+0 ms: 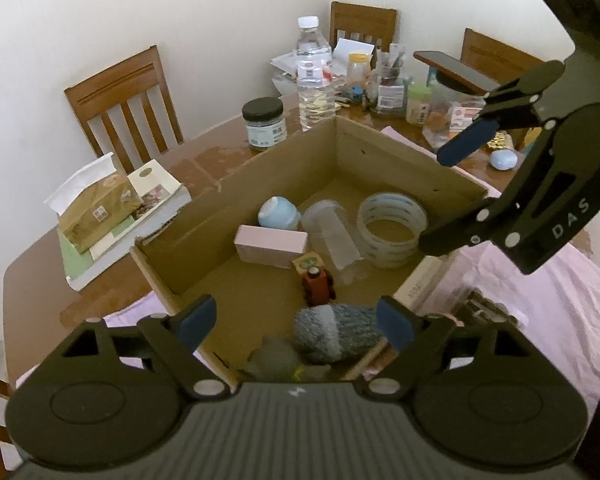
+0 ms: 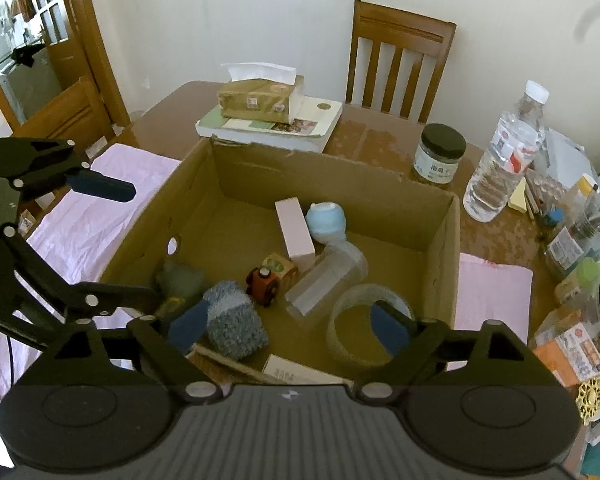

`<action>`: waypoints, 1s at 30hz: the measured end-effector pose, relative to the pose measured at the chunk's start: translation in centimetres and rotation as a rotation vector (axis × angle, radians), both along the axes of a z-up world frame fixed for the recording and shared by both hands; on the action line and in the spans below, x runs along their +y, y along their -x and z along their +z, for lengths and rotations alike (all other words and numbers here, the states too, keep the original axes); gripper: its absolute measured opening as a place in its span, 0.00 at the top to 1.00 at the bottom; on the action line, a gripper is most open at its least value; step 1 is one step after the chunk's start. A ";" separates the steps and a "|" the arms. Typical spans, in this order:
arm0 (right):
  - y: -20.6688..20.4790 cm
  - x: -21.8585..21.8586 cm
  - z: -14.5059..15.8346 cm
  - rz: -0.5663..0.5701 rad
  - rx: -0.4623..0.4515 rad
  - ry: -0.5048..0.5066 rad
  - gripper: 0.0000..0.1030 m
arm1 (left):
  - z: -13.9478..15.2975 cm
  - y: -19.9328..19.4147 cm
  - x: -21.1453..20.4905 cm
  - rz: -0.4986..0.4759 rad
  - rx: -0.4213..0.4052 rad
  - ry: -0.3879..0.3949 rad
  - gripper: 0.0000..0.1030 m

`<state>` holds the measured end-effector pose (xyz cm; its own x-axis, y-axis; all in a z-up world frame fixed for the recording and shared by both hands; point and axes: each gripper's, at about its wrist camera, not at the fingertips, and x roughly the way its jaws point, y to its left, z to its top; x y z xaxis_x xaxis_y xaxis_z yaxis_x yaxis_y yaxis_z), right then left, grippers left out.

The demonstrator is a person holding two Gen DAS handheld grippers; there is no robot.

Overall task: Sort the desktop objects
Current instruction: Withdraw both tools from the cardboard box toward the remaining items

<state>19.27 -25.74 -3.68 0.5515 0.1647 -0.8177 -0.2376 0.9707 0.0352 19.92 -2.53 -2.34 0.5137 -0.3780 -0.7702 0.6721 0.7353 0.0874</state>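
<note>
Left wrist view: my left gripper has its jaws wide, gripping nothing, over the cardboard box mid-frame, grey knitted bundle below. Right wrist view: right gripper gapes empty too, tape roll lower right.

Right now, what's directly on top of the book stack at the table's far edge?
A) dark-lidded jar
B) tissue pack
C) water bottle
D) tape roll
B: the brown tissue pack, a white tissue sticking out of it, lies on the book stack; the jar and water bottle stand on the table, and the tape roll is in the cardboard box.
</note>
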 end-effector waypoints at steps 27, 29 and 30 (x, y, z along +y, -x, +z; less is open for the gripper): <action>7.7 0.2 -1.2 -0.022 -0.047 0.027 0.00 | -1.5 8.5 1.0 -0.004 0.063 0.017 0.14; 8.1 0.3 -1.3 -0.019 -0.044 0.023 0.00 | -2.1 8.9 1.1 -0.003 0.073 0.017 0.14; 8.3 0.4 -1.4 -0.017 -0.045 0.027 0.00 | -2.4 9.1 1.1 0.000 0.081 0.016 0.14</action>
<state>10.98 -25.38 -5.10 0.5904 0.1332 -0.7961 -0.2214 0.9752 -0.0011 10.85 -1.43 -4.78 0.4501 -0.3903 -0.8032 0.6762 0.7364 0.0212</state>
